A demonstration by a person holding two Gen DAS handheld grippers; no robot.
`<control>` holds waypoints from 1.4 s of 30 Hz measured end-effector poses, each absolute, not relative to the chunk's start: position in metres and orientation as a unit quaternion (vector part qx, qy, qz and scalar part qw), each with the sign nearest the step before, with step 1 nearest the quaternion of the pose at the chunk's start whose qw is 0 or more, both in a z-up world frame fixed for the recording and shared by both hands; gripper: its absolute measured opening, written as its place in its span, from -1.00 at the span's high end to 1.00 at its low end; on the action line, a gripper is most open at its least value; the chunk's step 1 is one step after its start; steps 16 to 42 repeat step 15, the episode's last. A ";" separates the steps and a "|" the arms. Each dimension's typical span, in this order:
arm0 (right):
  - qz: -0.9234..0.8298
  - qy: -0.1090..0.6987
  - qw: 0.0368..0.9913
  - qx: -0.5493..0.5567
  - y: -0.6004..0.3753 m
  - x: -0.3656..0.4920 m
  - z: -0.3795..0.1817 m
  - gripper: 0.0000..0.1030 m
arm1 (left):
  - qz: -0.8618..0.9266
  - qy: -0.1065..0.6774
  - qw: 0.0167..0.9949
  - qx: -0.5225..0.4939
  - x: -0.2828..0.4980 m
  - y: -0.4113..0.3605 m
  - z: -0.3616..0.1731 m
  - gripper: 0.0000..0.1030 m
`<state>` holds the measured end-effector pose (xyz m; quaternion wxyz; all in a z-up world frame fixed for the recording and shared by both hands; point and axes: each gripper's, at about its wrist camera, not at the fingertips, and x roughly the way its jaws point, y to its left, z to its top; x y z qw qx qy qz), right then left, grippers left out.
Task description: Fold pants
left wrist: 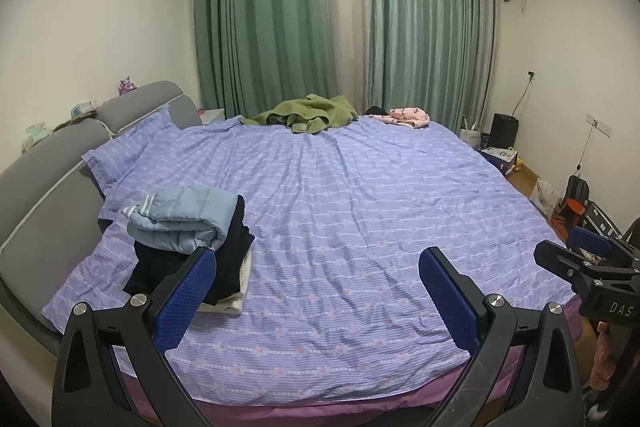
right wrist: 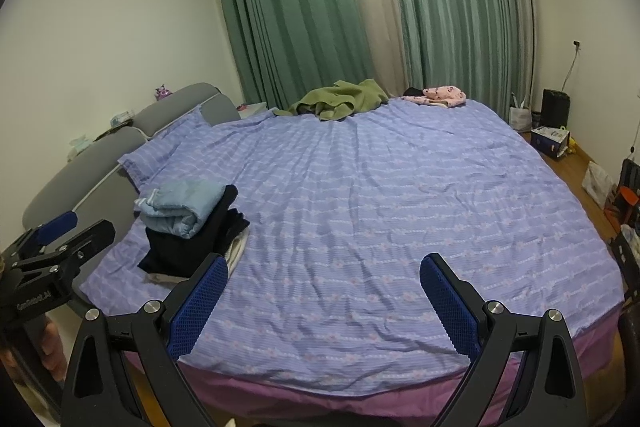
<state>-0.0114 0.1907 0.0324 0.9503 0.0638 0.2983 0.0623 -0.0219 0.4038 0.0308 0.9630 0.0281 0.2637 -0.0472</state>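
Observation:
A stack of folded clothes (left wrist: 192,243) lies on the left of the purple bed, with a light blue padded garment (left wrist: 184,217) on top of black pieces; it also shows in the right wrist view (right wrist: 192,227). A crumpled olive green garment (left wrist: 308,113) (right wrist: 340,101) lies at the far edge of the bed, and a pink patterned garment (left wrist: 408,117) (right wrist: 444,95) lies to its right. My left gripper (left wrist: 318,291) is open and empty above the near bed edge. My right gripper (right wrist: 324,295) is open and empty, also above the near edge.
The bed (left wrist: 360,207) has a purple striped cover and a grey headboard (left wrist: 48,167) on the left. Green curtains (left wrist: 280,19) hang behind. Boxes, bags and a black bin (left wrist: 505,130) stand on the floor at the right.

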 end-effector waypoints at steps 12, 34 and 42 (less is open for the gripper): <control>0.062 0.300 0.950 0.065 0.187 -0.012 0.029 -0.90 | -0.047 0.266 0.962 0.029 -0.022 0.400 0.028 -1.00; 0.061 0.301 0.949 0.065 0.186 -0.012 0.029 -0.90 | -0.046 0.268 0.962 0.030 -0.022 0.400 0.026 -1.00; 0.061 0.301 0.949 0.065 0.186 -0.012 0.029 -0.90 | -0.046 0.268 0.962 0.030 -0.022 0.400 0.026 -1.00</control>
